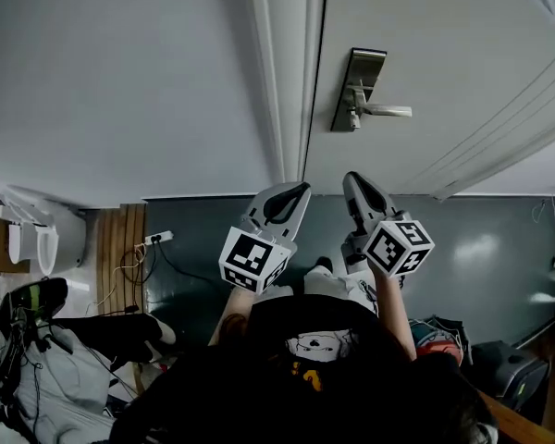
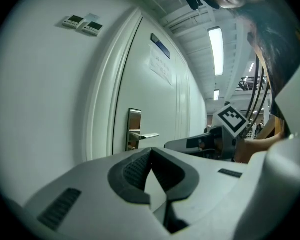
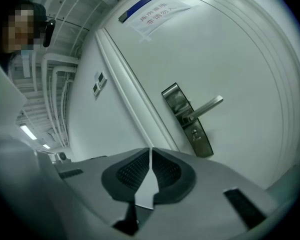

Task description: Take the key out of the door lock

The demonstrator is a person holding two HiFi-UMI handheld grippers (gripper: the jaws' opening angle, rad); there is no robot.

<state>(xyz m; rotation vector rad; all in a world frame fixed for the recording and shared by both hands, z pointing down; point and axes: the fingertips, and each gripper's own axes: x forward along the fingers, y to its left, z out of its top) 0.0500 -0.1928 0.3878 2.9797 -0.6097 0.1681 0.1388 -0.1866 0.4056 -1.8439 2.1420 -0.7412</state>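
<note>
A steel lock plate (image 1: 356,89) with a lever handle (image 1: 386,111) sits on the white door (image 1: 444,54). Below the lever a small metal stub at the keyhole (image 3: 194,132) shows; it is too small to make out as a key. My left gripper (image 1: 302,189) and right gripper (image 1: 351,178) hang side by side short of the door, both pointing at it and both shut with nothing between the pads. In the left gripper view the lock plate (image 2: 134,129) lies ahead of my left gripper (image 2: 151,149), with the right gripper (image 2: 200,143) beside it. In the right gripper view the plate (image 3: 187,119) stands up and right of my right gripper (image 3: 150,148).
The door frame (image 1: 287,72) runs left of the lock, with plain wall (image 1: 120,81) beyond it carrying two small switches (image 2: 82,24). A paper notice (image 3: 157,15) hangs high on the door. A power strip (image 1: 157,239) and cables lie on the floor at left; bags (image 1: 439,336) sit at lower right.
</note>
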